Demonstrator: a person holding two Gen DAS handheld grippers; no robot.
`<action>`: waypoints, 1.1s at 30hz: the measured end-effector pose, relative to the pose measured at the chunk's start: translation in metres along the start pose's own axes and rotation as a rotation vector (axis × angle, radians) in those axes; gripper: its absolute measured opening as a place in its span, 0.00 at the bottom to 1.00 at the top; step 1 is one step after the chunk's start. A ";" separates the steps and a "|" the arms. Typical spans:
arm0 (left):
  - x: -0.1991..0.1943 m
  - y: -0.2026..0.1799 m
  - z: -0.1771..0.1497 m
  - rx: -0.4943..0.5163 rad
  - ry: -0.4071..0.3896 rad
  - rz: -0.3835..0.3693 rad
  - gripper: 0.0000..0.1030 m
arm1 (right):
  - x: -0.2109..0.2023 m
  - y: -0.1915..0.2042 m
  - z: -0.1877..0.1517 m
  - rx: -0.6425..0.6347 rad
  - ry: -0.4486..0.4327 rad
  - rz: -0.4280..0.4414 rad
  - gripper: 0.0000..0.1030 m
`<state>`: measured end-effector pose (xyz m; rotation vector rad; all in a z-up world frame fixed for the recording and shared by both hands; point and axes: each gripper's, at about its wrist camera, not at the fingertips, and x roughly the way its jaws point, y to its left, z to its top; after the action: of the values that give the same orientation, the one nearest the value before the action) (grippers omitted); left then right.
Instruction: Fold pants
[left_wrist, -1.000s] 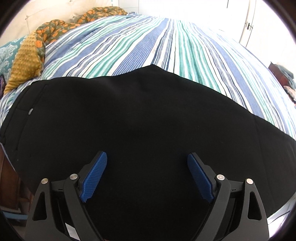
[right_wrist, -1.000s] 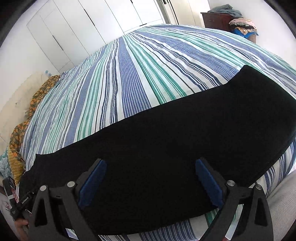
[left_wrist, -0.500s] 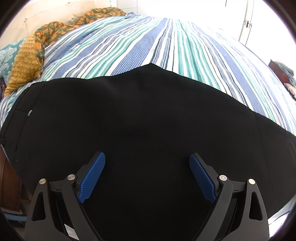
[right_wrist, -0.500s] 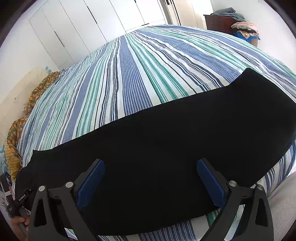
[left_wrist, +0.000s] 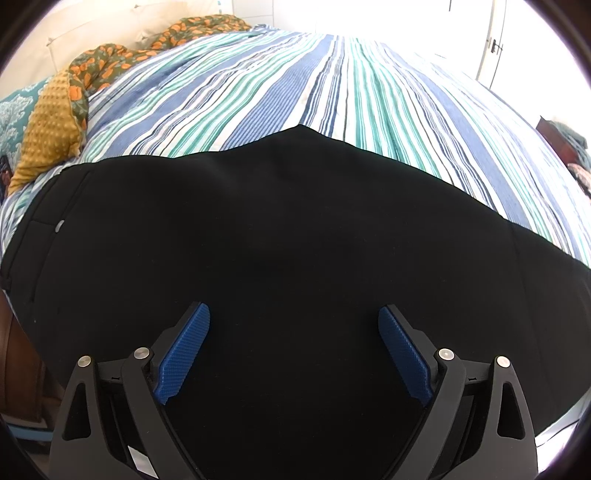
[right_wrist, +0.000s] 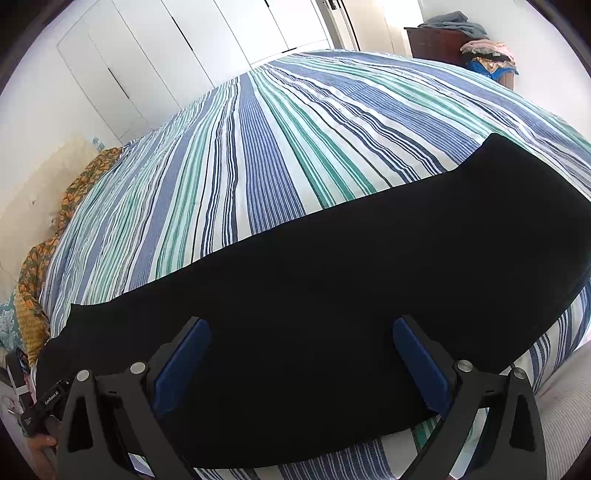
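Black pants (left_wrist: 280, 236) lie flat along near edge of striped bedspread (left_wrist: 332, 85) — waistband toward pillow end. My left gripper (left_wrist: 294, 349) hovers over them, fingers spread, empty. My right gripper (right_wrist: 301, 363) likewise — released, grasping nothing.

One small printed label, barely readable

In the right wrist view, at the lower left edge, a black device (right_wrist: 38, 410) held by a hand (right_wrist: 42, 443) carries small white lettering that seems to read "GenRobot.AI", though the letters are tiny and slanted, so the reading is not sure. A second white mark lower on the same device is too small to make out. In the left wrist view nothing can be read on any surface.
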<state>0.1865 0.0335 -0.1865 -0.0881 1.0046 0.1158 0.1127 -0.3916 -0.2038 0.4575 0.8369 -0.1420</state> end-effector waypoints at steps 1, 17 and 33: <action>0.000 0.000 0.000 0.000 0.000 0.000 0.91 | -0.001 0.000 0.000 -0.001 0.000 0.000 0.97; 0.001 0.001 0.000 0.010 -0.001 0.005 0.92 | 0.000 0.001 0.001 -0.013 0.003 -0.008 0.97; 0.002 0.002 0.002 0.019 0.006 -0.002 0.93 | -0.022 -0.116 0.105 0.251 0.146 0.050 0.97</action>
<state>0.1889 0.0358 -0.1876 -0.0721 1.0110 0.1046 0.1347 -0.5430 -0.1655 0.7310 0.9546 -0.1699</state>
